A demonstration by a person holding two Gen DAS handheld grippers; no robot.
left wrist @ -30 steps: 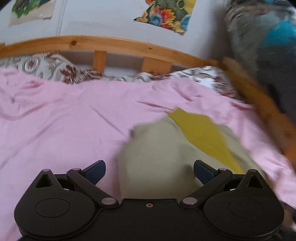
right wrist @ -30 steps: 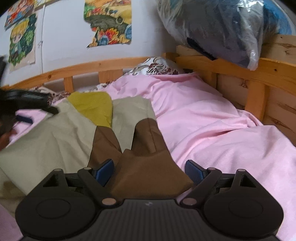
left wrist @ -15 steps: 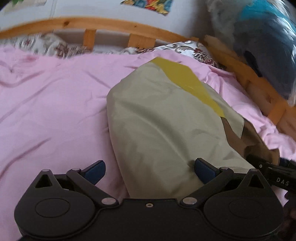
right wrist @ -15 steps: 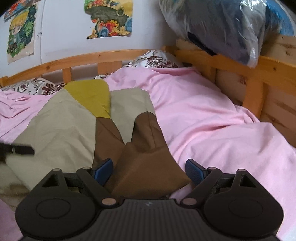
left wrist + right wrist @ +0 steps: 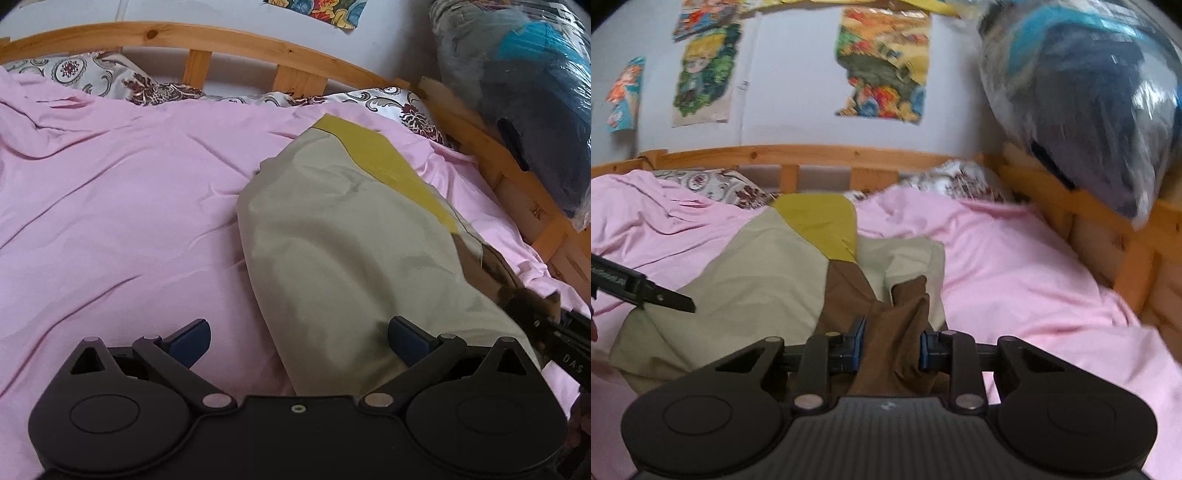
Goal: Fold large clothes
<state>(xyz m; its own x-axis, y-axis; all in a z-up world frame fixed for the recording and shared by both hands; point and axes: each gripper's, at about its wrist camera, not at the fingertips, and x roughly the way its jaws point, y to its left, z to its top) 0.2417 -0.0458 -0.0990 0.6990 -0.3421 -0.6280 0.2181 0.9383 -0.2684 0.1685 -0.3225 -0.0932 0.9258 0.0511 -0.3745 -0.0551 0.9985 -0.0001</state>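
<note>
A large garment [image 5: 351, 240] of beige, mustard and brown panels lies on the pink bedsheet [image 5: 110, 221]. My right gripper [image 5: 892, 347] is closing on the garment's near brown end [image 5: 894, 325], and the cloth is bunched and pinched between both blue pads. The beige panel [image 5: 757, 277] and mustard panel [image 5: 820, 221] stretch away toward the headboard. My left gripper [image 5: 299, 332] stands open low over the near beige edge, one finger over the sheet and the other over the cloth. It also shows in the right wrist view as the left gripper [image 5: 642, 288] at the left edge.
A wooden bed rail [image 5: 229, 40] runs along the far side and the wooden side rail [image 5: 1108, 229] along the right. Patterned pillows [image 5: 110, 77] lie against the headboard. A bulging plastic bag [image 5: 1089, 92] of dark and blue things rests on the right rail. Posters [image 5: 882, 62] hang on the wall.
The right jaws have drawn in from wide open onto the brown cloth and bunched it up. The left gripper has come lower and nearer along the beige panel, still open.
</note>
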